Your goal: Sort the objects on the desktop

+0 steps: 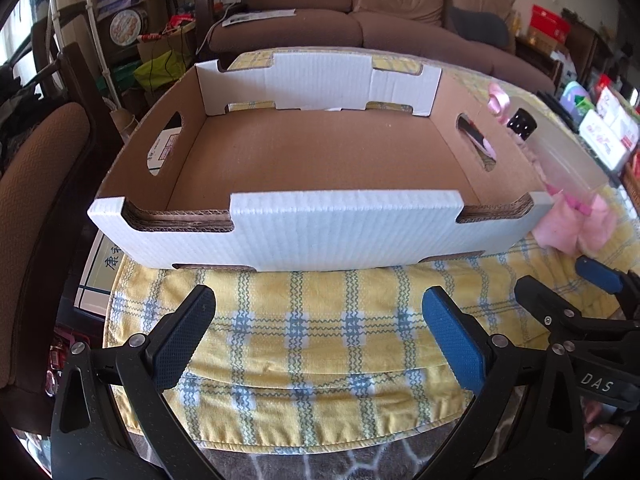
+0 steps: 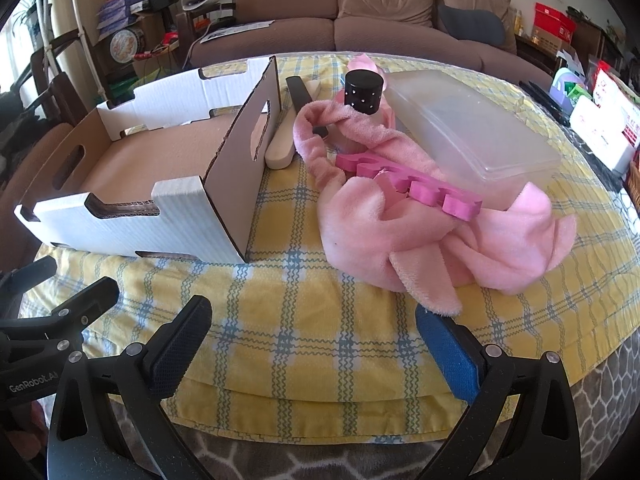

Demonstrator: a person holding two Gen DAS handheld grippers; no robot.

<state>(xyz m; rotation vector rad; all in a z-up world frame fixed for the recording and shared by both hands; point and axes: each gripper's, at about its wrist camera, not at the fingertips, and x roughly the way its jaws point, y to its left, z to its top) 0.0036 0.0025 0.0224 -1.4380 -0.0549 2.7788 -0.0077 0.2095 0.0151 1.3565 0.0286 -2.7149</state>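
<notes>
Cardboard tray (image 1: 304, 160) sits far left; pink towel (image 2: 420, 232) lies right; left gripper (image 1: 320, 328) and right gripper (image 2: 312, 344) gape empty.

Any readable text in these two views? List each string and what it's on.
"DAS" on the black arm of the right gripper, seen in the left wrist view.
"GenRobot.AI" on the black arm of the left gripper, seen in the right wrist view.
Two blue Chinese characters on the white surface under the yellow checked cloth: partly hidden, not readable.
Print on the boxes at right: too blurred.
</notes>
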